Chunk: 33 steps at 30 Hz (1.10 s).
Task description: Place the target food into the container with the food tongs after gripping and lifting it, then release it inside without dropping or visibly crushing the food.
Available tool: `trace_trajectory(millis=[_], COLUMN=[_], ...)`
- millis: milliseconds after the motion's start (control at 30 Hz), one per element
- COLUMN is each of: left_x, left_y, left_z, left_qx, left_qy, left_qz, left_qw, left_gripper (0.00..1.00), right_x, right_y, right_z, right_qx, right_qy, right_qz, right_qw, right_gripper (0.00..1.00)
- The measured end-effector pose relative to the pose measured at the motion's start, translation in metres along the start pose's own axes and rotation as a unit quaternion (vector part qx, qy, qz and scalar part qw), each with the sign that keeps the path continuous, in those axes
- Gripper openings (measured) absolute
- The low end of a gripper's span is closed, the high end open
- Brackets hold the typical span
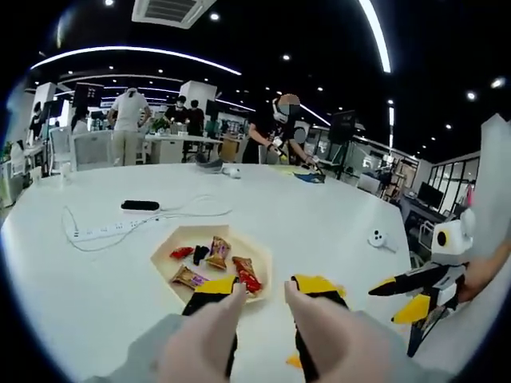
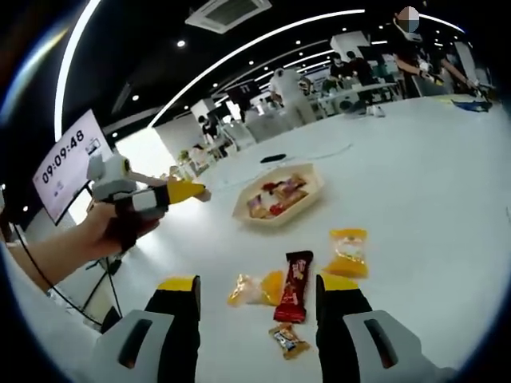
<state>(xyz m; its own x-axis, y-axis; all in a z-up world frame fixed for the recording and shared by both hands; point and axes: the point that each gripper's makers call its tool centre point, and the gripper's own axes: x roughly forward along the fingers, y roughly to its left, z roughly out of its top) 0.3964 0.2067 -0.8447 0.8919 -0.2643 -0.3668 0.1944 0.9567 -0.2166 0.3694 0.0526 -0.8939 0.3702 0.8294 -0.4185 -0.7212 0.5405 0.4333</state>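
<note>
A beige tray (image 1: 163, 256) holding several wrapped snacks sits on the white table just beyond my left gripper (image 1: 265, 289), whose yellow-tipped jaws stand apart with nothing between them. My right gripper (image 2: 259, 289) is open too, low over loose snacks: a dark red bar (image 2: 296, 286), an orange packet (image 2: 254, 289), a yellow packet (image 2: 349, 251) and a small candy (image 2: 289, 340). The tray (image 2: 275, 219) lies farther off in the right gripper view. A hand holds the left gripper (image 2: 152, 197) to the tray's left. The right gripper (image 1: 417, 294) comes in from the right, jaws apart.
A white power strip (image 1: 104, 232) with its cable and a black object (image 1: 140, 206) lie behind the tray. A small white device (image 1: 382, 239) rests at the right. People stand at desks beyond the table. A screen with a clock (image 2: 68, 163) hangs at the left.
</note>
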Motion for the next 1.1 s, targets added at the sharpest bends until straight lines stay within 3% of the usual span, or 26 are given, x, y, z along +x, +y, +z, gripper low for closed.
trace_trajectory(millis=[767,1100], left_x=[-0.001,0.001], left_y=[-0.017,-0.034], left_z=[-0.017,-0.025], left_qx=[0.010,0.003], left_qy=[0.017,0.024], left_qz=[-0.024,-0.049], left_qw=[0.9995,0.9985], left_gripper=[0.25,0.25], right_x=[-0.004,-0.007], right_y=[-0.003,-0.004], right_z=[-0.004,-0.006], right_qx=[-0.001,-0.001], right_qy=[0.009,0.009], right_qz=[-0.002,-0.004], right_qw=[1.0000,0.9999], right_gripper=[0.59,0.59])
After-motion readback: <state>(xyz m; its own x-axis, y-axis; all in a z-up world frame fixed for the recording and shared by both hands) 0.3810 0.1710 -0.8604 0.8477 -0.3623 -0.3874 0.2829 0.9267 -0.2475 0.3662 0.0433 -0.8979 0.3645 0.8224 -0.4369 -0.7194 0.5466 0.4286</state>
